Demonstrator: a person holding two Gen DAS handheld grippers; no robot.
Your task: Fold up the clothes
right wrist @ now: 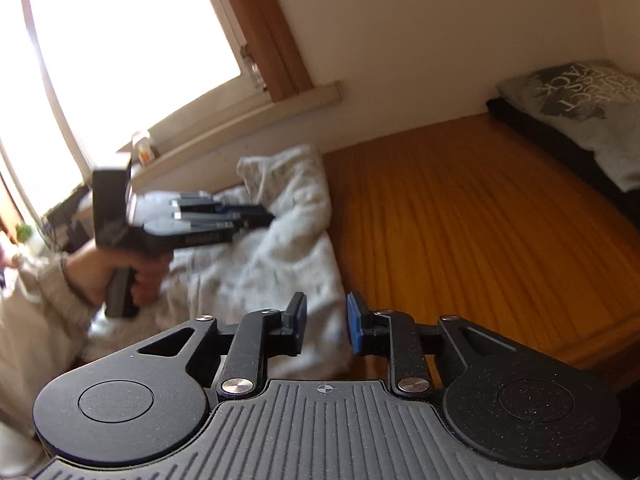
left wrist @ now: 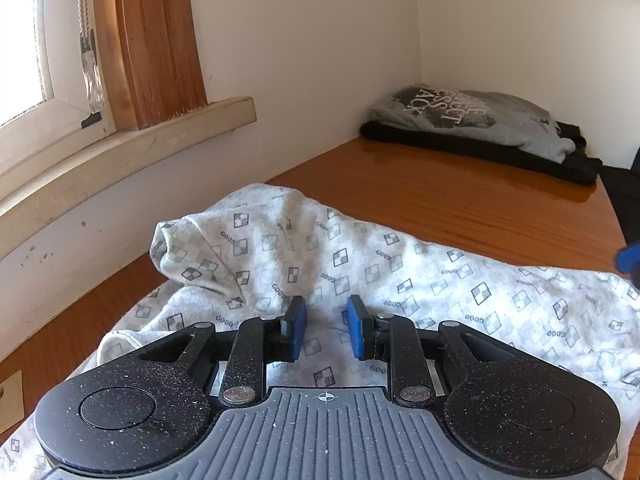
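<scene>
1. Left gripper (left wrist: 326,330): blue pads apart with a gap, nothing clamped, poised over the rumpled shirt (left wrist: 360,276)
2. Right gripper (right wrist: 326,326): jaws apart, empty, at the shirt's right edge, bare table (right wrist: 460,220) beyond
3. Shirt: soft white cloth with checked squares, lying crumpled on the table near the wall
4. Table: glossy orange wood, open up to the folded grey-and-black pile (left wrist: 476,128) in the far corner

My right camera blurred my left hand (right wrist: 120,276) and the shirt (right wrist: 280,248); the print was unreadable there.
</scene>
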